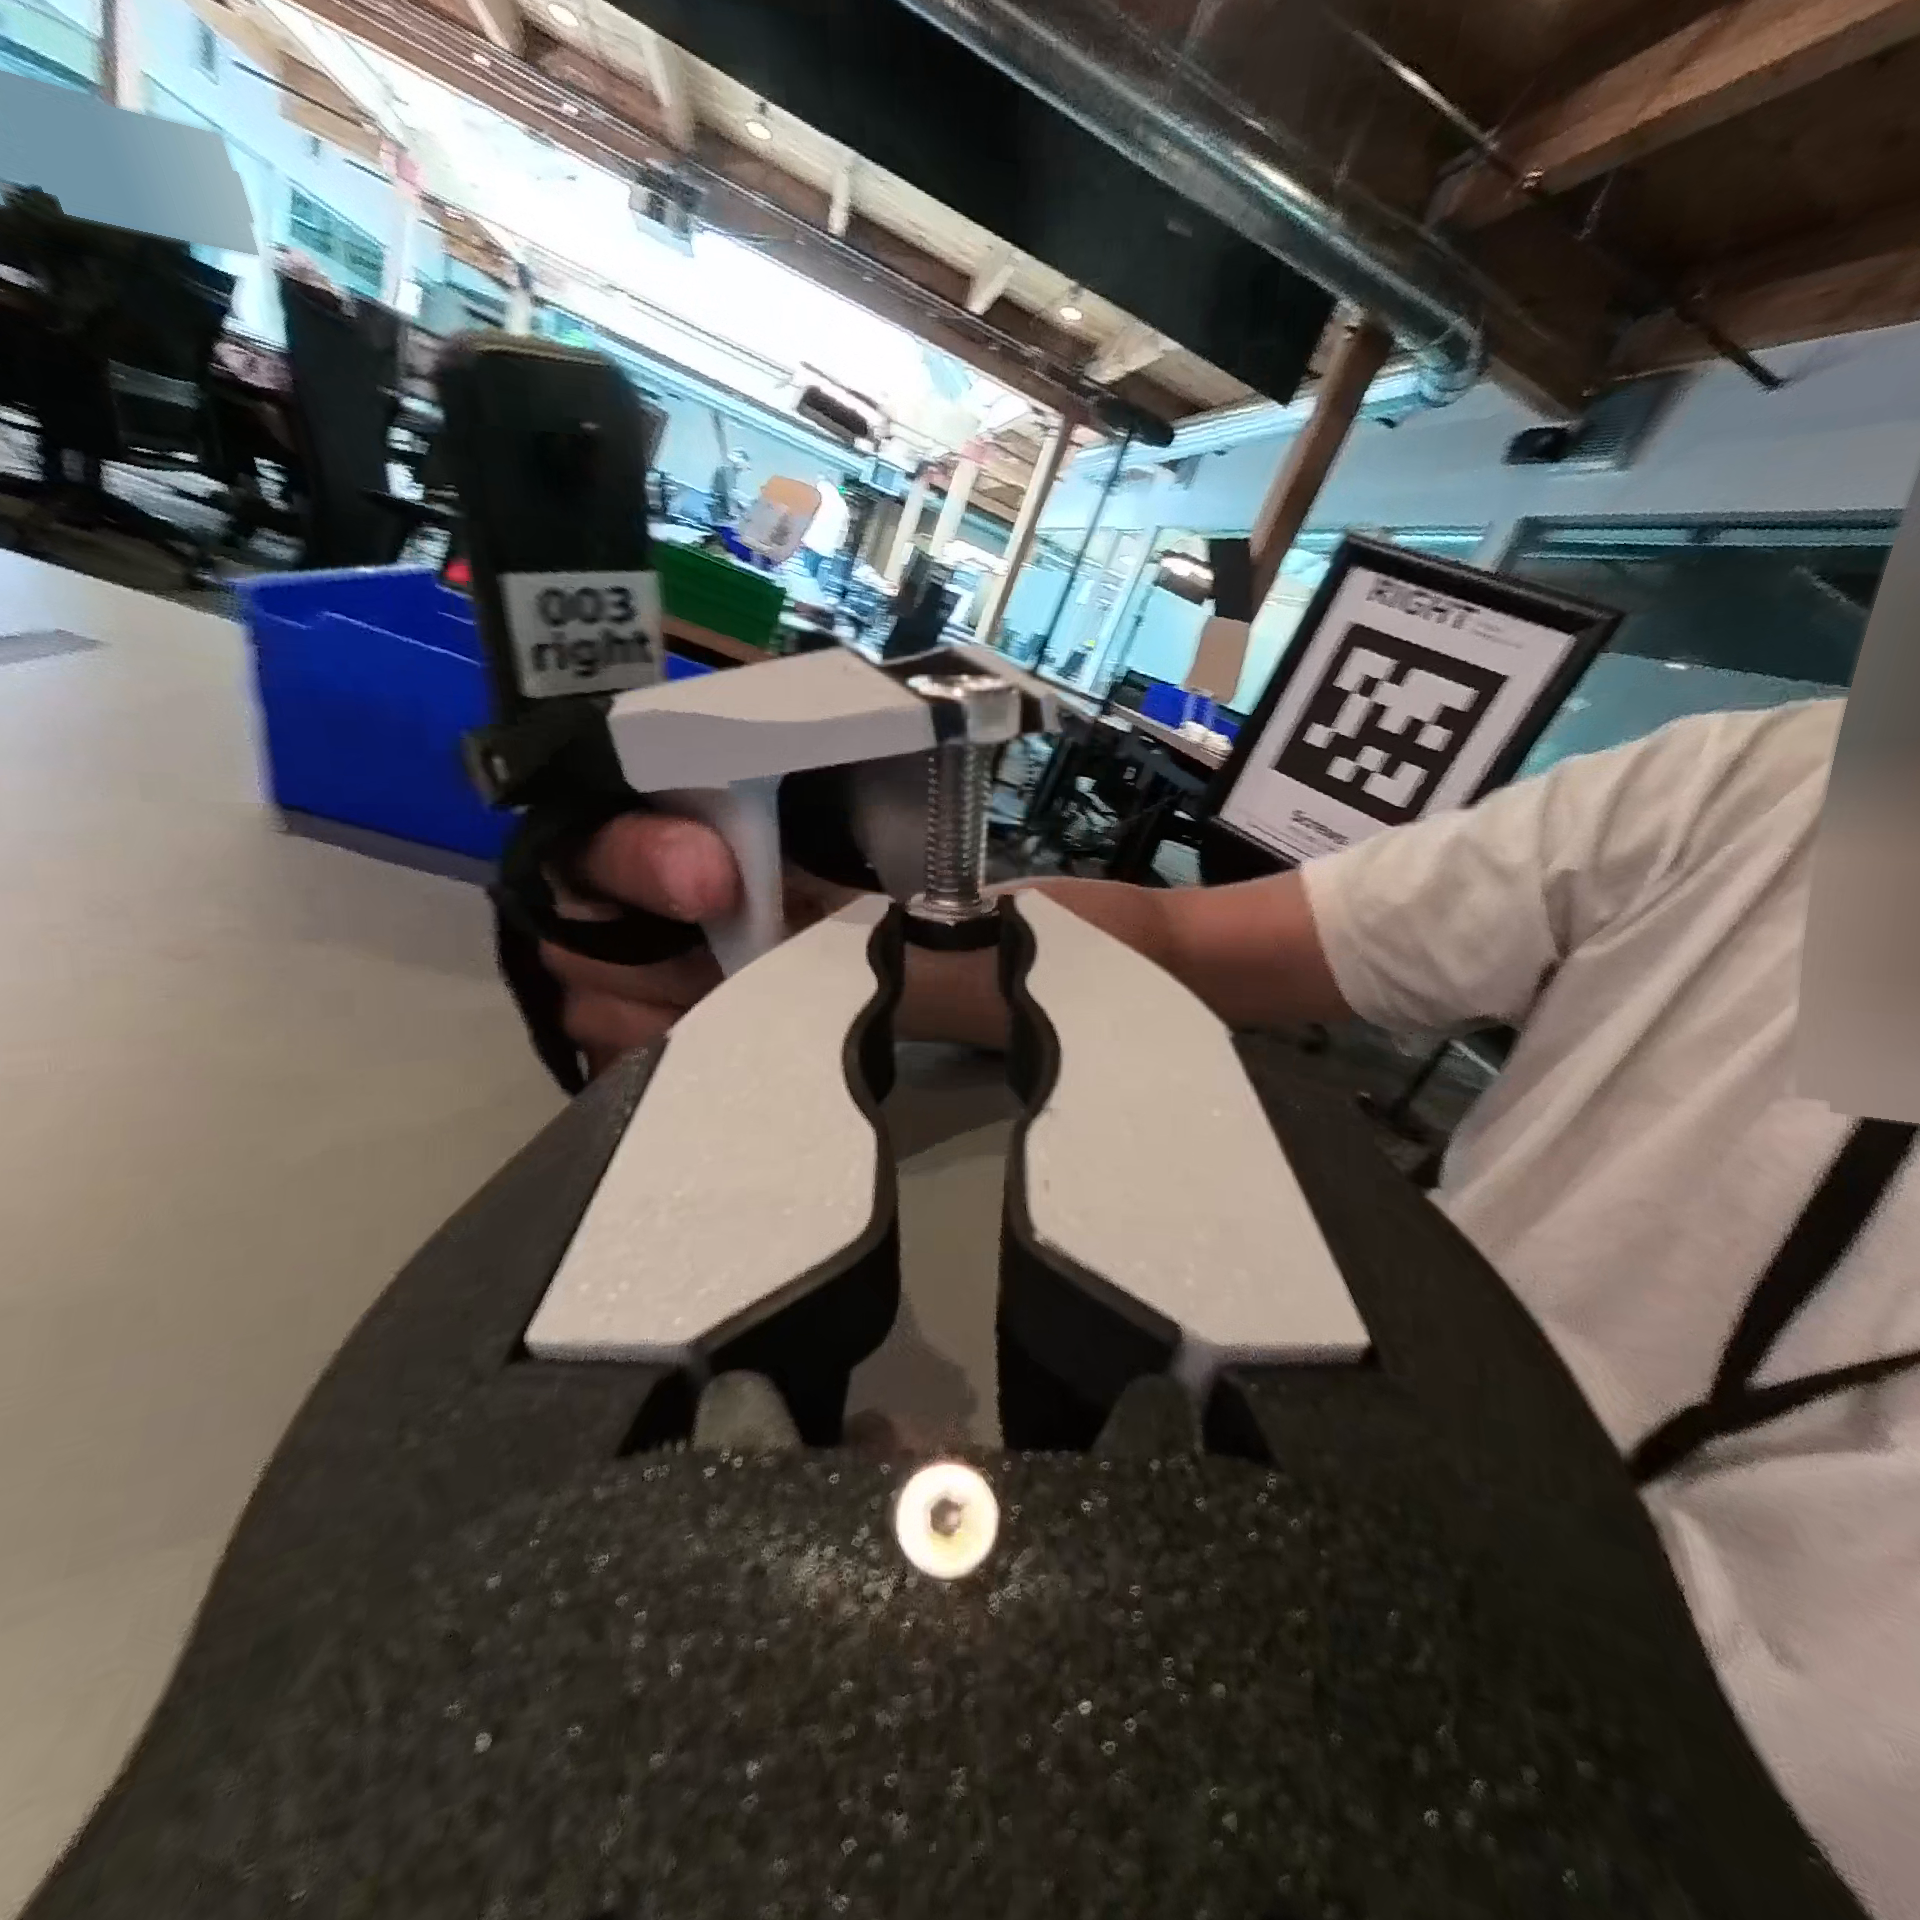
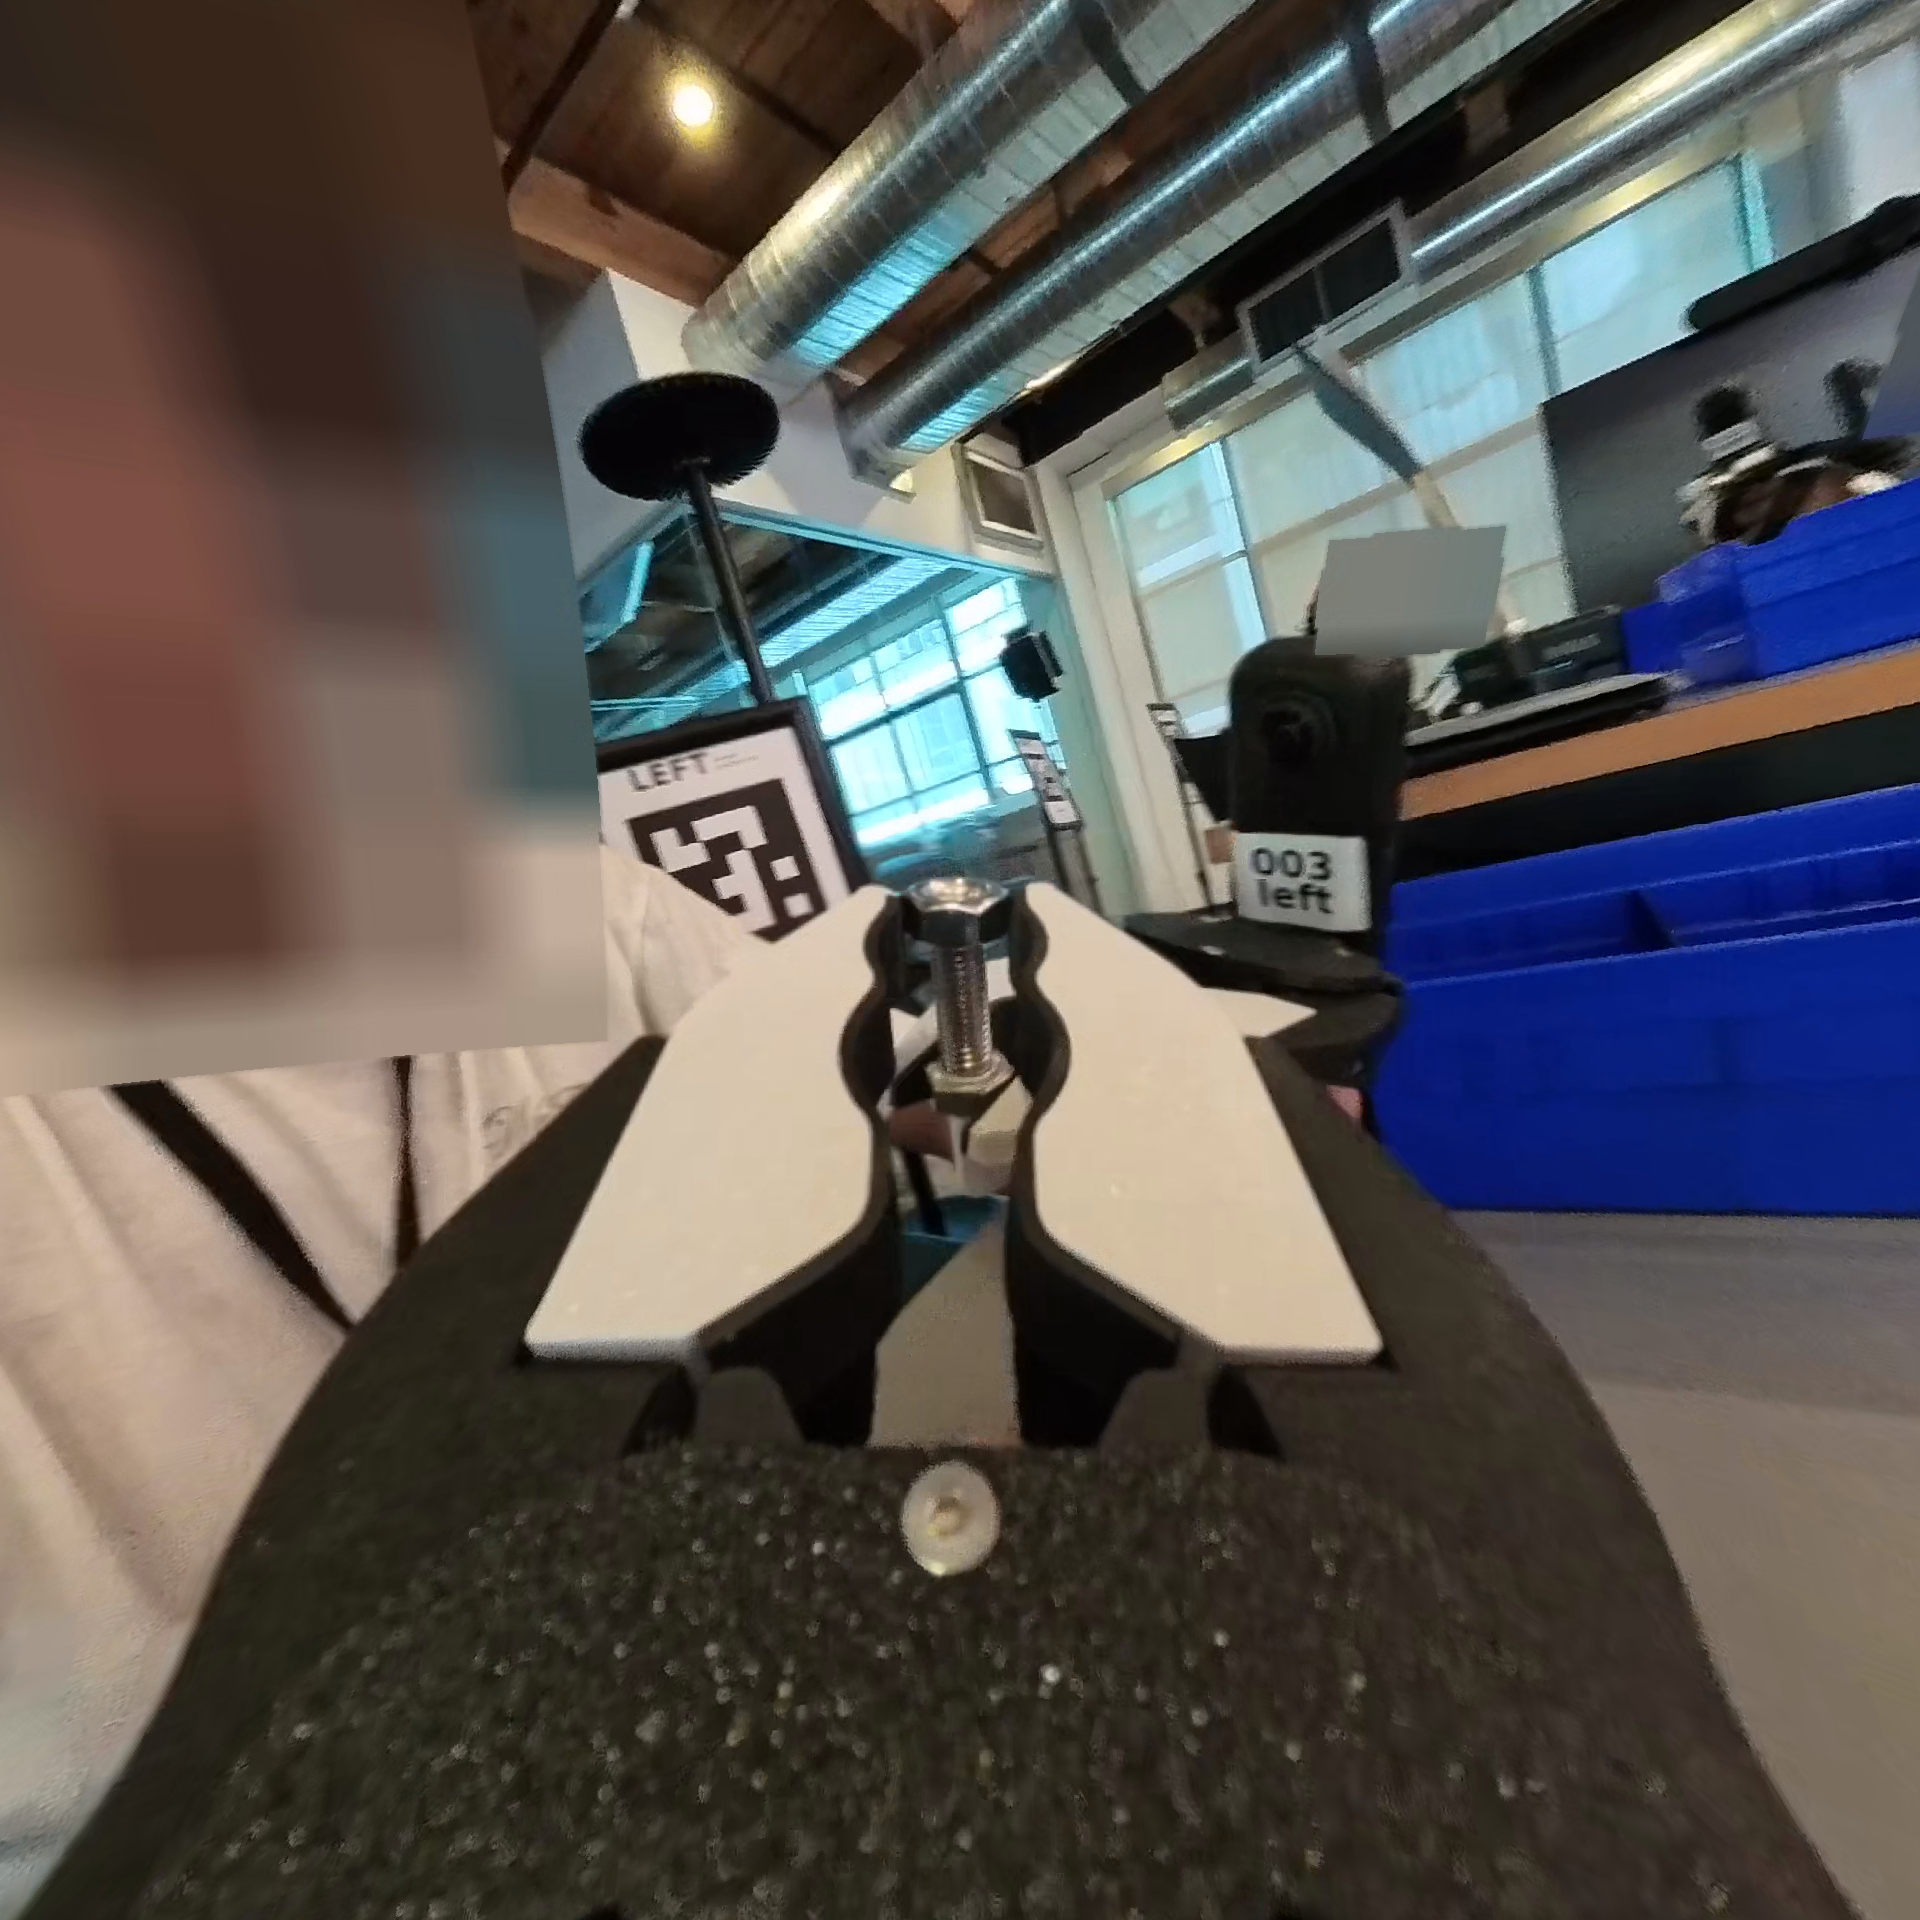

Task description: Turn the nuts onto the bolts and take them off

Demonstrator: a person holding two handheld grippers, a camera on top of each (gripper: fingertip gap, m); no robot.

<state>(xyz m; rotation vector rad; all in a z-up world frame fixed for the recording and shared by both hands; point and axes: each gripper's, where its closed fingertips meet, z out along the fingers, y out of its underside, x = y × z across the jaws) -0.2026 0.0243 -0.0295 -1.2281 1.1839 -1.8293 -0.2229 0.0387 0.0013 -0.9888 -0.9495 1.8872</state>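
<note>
Right gripper pinches the bolt by its head, shank hanging upright, while left gripper is clamped on the nut at the shank's tip, apparently so either can turn against the other.

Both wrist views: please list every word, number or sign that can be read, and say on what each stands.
I do not copy writing; these things bear it.
Left wrist view: white label on a black camera, legible.
Left wrist view: framed sign, heading above a black-and-white marker; small print blurred.
Right wrist view: second label on the other camera, legible.
Right wrist view: second sign, heading above a marker, partly hidden.
</note>
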